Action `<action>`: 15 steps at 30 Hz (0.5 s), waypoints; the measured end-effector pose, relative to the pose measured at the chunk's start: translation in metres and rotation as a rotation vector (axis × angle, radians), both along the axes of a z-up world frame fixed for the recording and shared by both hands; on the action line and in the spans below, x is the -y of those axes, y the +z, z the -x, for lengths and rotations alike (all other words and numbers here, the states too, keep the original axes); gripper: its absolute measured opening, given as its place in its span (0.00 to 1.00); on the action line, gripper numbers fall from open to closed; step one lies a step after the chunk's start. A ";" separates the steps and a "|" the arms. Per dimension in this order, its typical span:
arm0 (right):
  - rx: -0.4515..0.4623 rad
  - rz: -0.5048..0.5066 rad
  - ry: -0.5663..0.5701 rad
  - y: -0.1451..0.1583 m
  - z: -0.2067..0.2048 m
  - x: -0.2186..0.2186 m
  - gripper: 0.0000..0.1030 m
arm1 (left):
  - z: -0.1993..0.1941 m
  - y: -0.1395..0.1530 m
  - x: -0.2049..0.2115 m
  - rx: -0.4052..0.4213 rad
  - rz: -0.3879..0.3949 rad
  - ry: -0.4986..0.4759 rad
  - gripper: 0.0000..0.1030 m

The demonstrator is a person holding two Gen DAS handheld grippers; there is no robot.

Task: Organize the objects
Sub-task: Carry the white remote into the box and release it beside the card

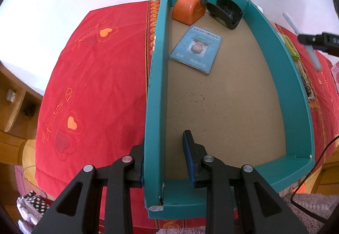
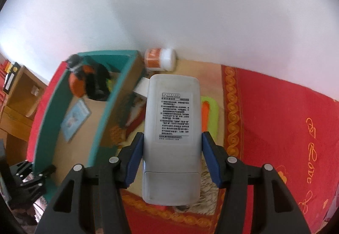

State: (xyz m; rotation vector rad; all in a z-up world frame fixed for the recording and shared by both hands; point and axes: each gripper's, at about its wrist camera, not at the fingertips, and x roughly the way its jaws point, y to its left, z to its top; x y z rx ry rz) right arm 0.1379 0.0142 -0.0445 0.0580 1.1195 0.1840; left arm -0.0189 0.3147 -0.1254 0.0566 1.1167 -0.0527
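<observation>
One teal box (image 1: pixel 296 94) lay on the red bedspread (image 1: pixel 95 77). Inside it were three things: one orange tape dispenser (image 1: pixel 187 9), one black holder (image 1: pixel 226 13) and one blue ID card (image 1: pixel 196 52). The left gripper (image 1: pixel 164 162) stood narrowly parted, straddling the box's near-left wall; whether both pads pressed it could not be told. The right gripper (image 2: pixel 171 155) was clenched about halfway on one white remote control (image 2: pixel 171 128), held label-up just beside the box. One orange-and-white jar (image 2: pixel 161 60) and one green-and-orange item (image 2: pixel 209 115) lay outside.
</observation>
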 end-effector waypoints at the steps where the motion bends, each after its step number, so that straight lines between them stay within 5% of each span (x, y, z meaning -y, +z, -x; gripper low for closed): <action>1: 0.008 -0.007 0.004 0.006 0.004 -0.005 0.53 | 0.000 0.000 0.000 0.000 0.000 0.000 0.27; 6: 0.015 -0.052 0.056 0.028 0.010 -0.034 0.53 | 0.000 0.000 0.000 0.001 -0.001 -0.001 0.27; 15: -0.079 -0.121 0.217 0.014 0.017 -0.132 0.53 | 0.003 0.001 0.005 0.009 -0.010 -0.009 0.27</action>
